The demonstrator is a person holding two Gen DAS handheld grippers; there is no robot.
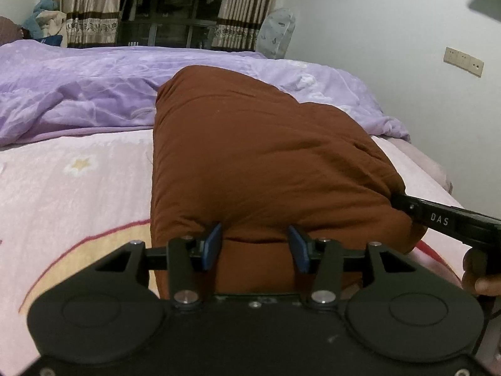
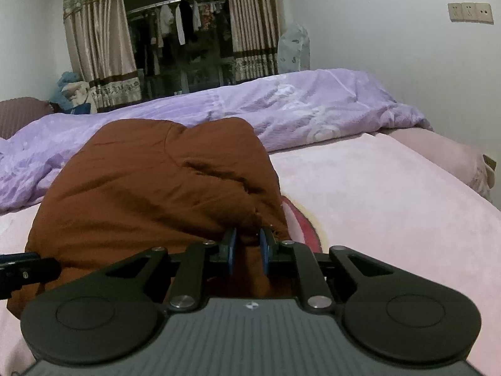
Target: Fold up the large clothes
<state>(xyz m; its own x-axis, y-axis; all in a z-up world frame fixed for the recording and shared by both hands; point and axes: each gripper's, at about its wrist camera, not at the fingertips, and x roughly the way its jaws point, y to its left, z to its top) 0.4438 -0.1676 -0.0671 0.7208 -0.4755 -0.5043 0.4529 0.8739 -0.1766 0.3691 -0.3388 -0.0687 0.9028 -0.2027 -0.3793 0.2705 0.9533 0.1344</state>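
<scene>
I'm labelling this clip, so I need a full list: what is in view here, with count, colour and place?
garment: one, brown, padded, bundled on the bed
quilt: one, purple, rumpled behind the garment
bed sheet: one, pink, patterned, under the garment
curtains: two, beige with brown bands, flanking the dark window
hanging clothes: several, mixed colours, beyond the window
wall sockets: one row, cream, right wall
left gripper: black, blue pads astride the garment's near edge
right gripper: black, blue pads pinching a garment fold
hand: one, on the right gripper's handle
</scene>
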